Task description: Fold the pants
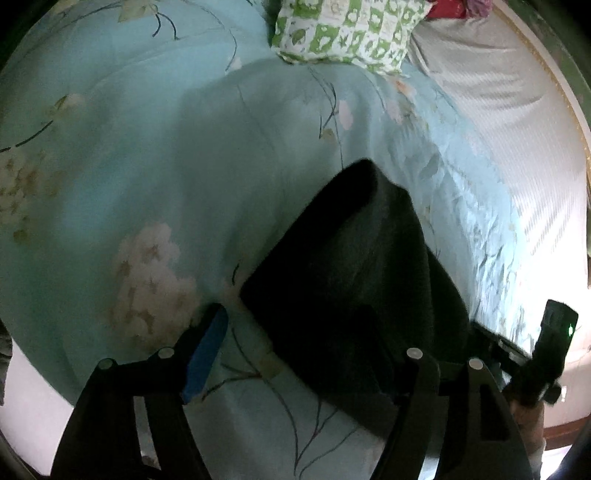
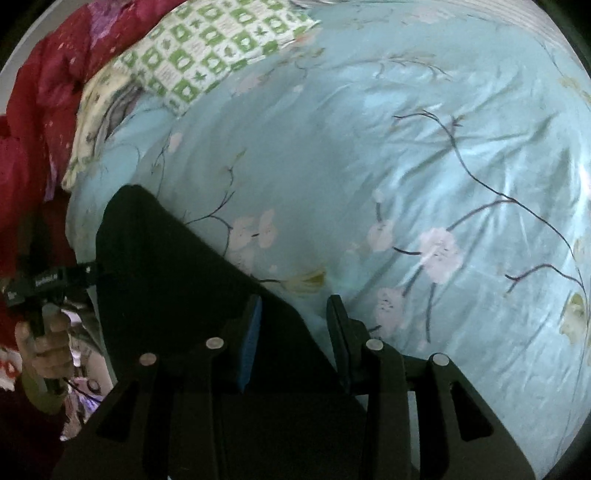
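Lying on the bed's pale blue floral quilt (image 1: 147, 155), the dark pants (image 1: 343, 280) form a folded, roughly triangular slab whose far corner points toward a green-and-white checked pillow (image 1: 347, 33). In the left wrist view, the left tool (image 1: 314, 343) hangs low over the near part of the pants with its fingers spread wide: the blue-padded finger (image 1: 207, 354) sits over bare quilt to the left of the cloth, while the other finger is lost against the dark fabric at the right. At the lower right of that view, the other handheld unit shows with a small green light.

In the right wrist view, the right tool (image 2: 295, 332) is also parted, its blue-padded finger (image 2: 251, 347) over the pants (image 2: 177, 280) and its opposite finger just past the cloth's slanted edge, over the quilt (image 2: 424, 147). Whether either pad touches the fabric cannot be told. A red blanket (image 2: 40, 110) lies bunched at the far left beside the pillow (image 2: 207, 48), and a person's hand (image 2: 46, 343) grips the handle of the other unit at the left edge.
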The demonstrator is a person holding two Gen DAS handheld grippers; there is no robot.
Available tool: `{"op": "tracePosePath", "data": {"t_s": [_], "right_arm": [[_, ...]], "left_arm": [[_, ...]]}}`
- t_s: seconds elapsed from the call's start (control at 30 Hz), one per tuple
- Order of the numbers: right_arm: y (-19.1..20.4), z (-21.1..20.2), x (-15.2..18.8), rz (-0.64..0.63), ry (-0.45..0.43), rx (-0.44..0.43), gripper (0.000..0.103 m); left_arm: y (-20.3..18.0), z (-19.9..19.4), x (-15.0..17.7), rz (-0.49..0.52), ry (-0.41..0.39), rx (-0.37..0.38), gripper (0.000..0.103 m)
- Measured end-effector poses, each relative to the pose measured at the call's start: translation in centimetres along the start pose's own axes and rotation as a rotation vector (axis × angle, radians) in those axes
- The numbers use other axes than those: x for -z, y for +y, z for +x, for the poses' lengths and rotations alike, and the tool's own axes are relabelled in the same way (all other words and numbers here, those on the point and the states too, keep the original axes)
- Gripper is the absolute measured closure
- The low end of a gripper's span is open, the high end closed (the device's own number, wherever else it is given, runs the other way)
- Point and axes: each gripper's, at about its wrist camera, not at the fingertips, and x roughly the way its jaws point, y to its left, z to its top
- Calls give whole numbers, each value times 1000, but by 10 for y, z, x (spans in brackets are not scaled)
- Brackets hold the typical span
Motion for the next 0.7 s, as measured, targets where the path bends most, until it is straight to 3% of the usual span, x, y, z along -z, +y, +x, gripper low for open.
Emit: {"op": "tracePosePath", "data": {"t_s": [0.03, 0.07, 0.17, 0.2, 0.23, 0.37, 0.5, 0.7], "right_arm": [[3, 0, 2, -17, 2, 8, 68], [8, 0, 3, -43, 7, 10, 78], [21, -4, 7, -98, -3, 45, 88], [25, -9, 8, -113, -16, 55, 89], [28, -13, 9, -122, -31, 62, 91], [43, -53, 8, -169, -159, 125, 92], [52, -66, 1, -218, -233, 247, 93], [41, -37, -4, -181, -223, 289, 94]], "left_arm": [[-2, 2, 0, 7, -11, -5, 38], [-4, 3, -1, 15, -20, -8, 41], [-9, 0, 0, 43, -35, 12, 64], [-10, -4, 0, 52, -44, 31, 77], [-14, -15, 1, 85, -77, 55, 82], [-32, -54, 6, 189, -180, 136, 85], [-35, -72, 3, 229, -219, 185, 85], [-39, -47, 1, 283, -201, 105, 85]]}}
